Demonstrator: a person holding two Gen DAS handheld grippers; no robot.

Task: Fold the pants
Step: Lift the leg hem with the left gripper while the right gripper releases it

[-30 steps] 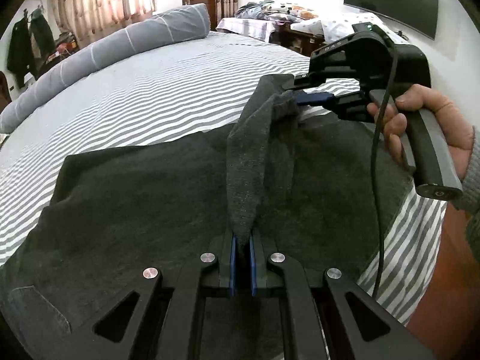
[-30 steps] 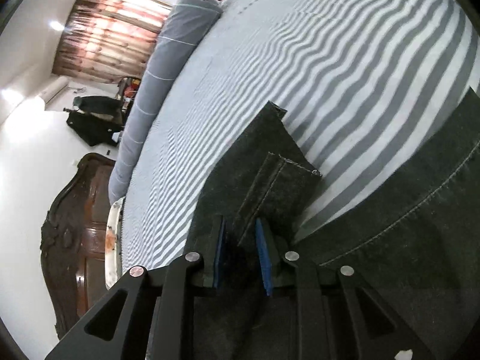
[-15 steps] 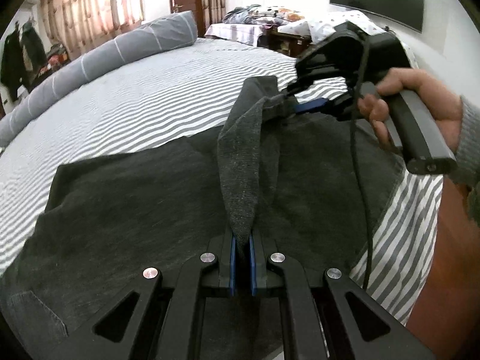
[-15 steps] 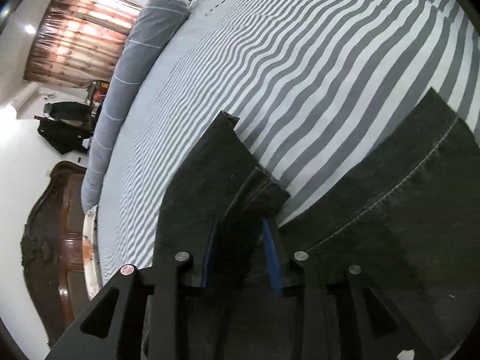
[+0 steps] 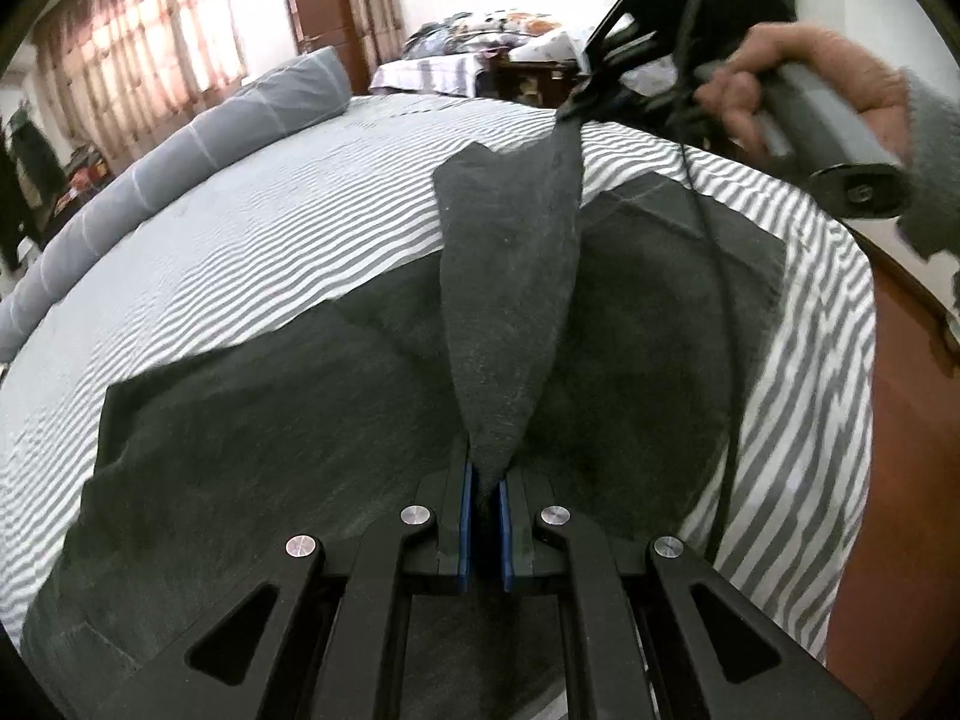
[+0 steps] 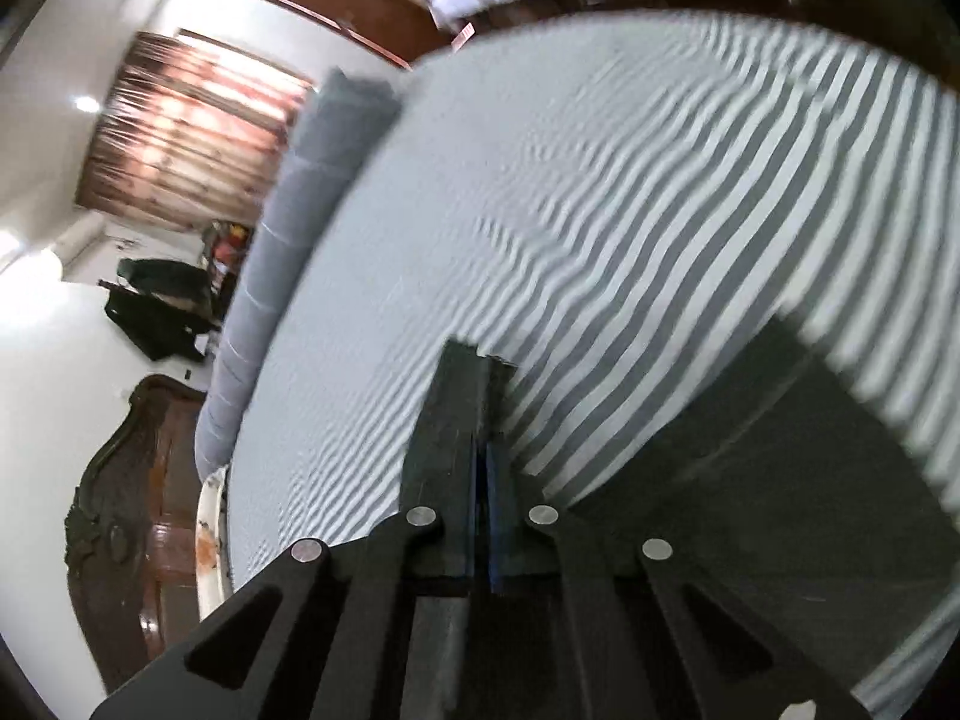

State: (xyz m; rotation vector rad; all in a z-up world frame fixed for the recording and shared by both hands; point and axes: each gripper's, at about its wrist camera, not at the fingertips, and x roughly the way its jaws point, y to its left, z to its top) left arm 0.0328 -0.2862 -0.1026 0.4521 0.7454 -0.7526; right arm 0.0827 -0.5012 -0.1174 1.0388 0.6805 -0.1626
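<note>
Dark charcoal denim pants [image 5: 312, 432] lie spread on the grey-and-white striped bedsheet [image 5: 252, 240], reaching its right edge. The left gripper [image 5: 483, 501] has its blue-padded jaws closed on a raised band of the pants. This band stretches taut up to the right gripper [image 5: 579, 108], whose jaws are pinched on its far end above the bed. A long grey bolster pillow [image 5: 180, 144] lines the far edge.

Bed [image 5: 288, 228] with grey/white striped sheet. Dark pants [image 5: 252, 456] spread flat on it near the near edge, reaching toward the right edge; one end lifted off the sheet. Long grey bolster [image 5: 198, 144] lies along the far left edge.
</note>
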